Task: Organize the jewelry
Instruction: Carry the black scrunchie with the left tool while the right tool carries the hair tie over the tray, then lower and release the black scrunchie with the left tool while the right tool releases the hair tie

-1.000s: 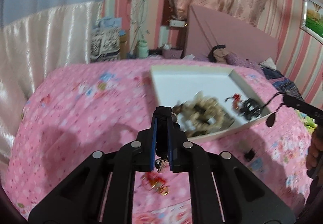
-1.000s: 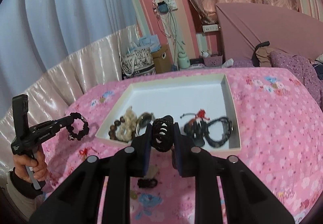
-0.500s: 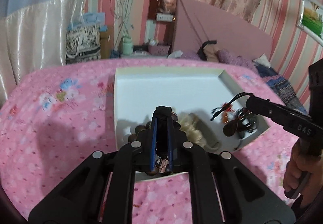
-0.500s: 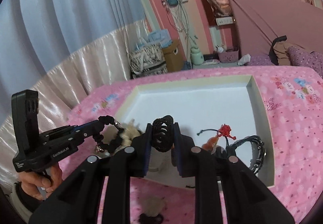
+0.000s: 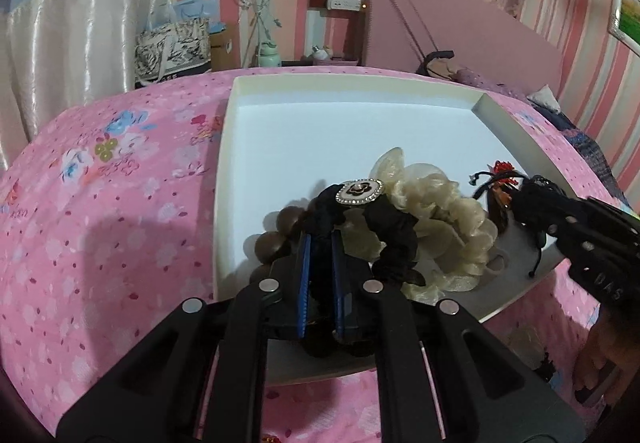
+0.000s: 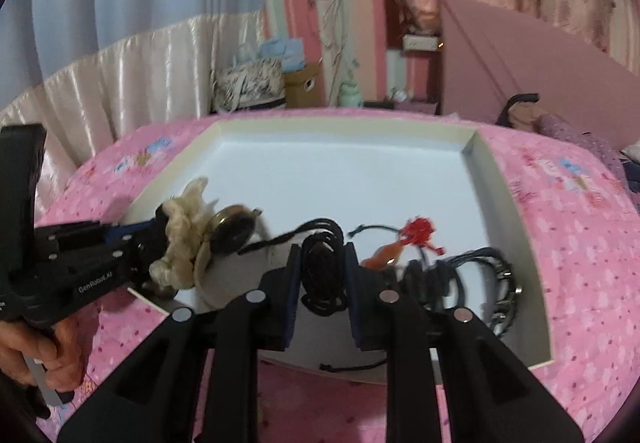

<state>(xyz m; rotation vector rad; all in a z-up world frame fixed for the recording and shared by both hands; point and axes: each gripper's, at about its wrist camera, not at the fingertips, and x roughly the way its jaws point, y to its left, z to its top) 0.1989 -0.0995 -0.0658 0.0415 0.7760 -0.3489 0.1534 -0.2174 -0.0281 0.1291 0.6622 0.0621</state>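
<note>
Black scrunchie [image 5: 384,227] with a brooch, clamped in the left gripper [image 5: 320,239], hangs directly above the white tray's [image 5: 360,135] near corner; right gripper [image 6: 322,259], closed on a black cord bundle [image 6: 322,271], hovers beside it over the same edge.

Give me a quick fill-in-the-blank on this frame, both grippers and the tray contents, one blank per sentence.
1. The left gripper is shut on a black scrunchie with a ____-shaped brooch.
2. The right gripper is shut on a coiled black ____.
3. Both grippers are over the white ____.
4. The bedspread under the tray is mostly ____.

Missing words: flower; cord; tray; pink
</note>
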